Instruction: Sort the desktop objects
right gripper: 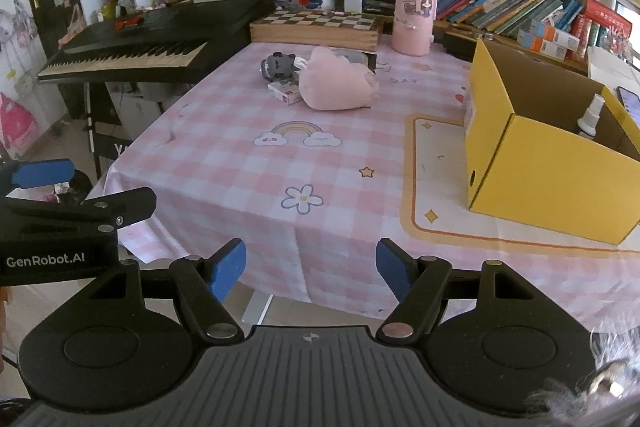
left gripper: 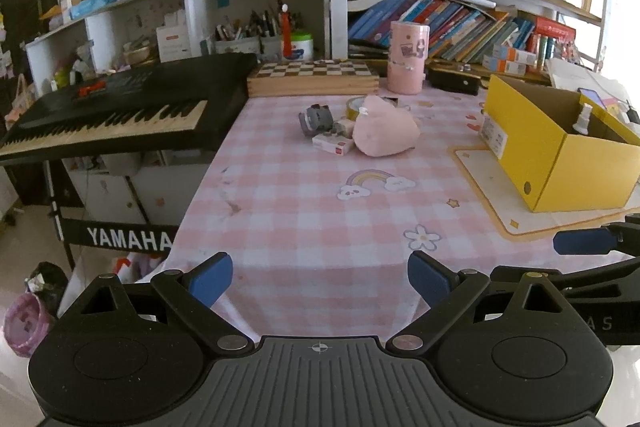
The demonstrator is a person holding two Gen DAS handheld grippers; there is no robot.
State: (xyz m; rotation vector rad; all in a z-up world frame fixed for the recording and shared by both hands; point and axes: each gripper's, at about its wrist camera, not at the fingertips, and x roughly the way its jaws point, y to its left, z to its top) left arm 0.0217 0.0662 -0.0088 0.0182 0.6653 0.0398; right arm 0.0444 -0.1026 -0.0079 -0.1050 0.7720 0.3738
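Lying mid-table on the checked tablecloth (left gripper: pixel 304 227), the pink plush (left gripper: pixel 384 131) leans against a small white-and-red box (left gripper: pixel 334 145), a grey toy (left gripper: pixel 316 119) and a tape roll (left gripper: pixel 354 107), well apart from the open yellow box (left gripper: pixel 552 155) that already holds a spray bottle (left gripper: pixel 582 119). The left gripper (left gripper: pixel 320 279) and right gripper (right gripper: pixel 310 267) both hover at the near table edge, jaws apart and empty. A grab at the plush would probably drag or knock its touching neighbours, and soft stuffing may slip from the pads; side by side, the grippers could also collide.
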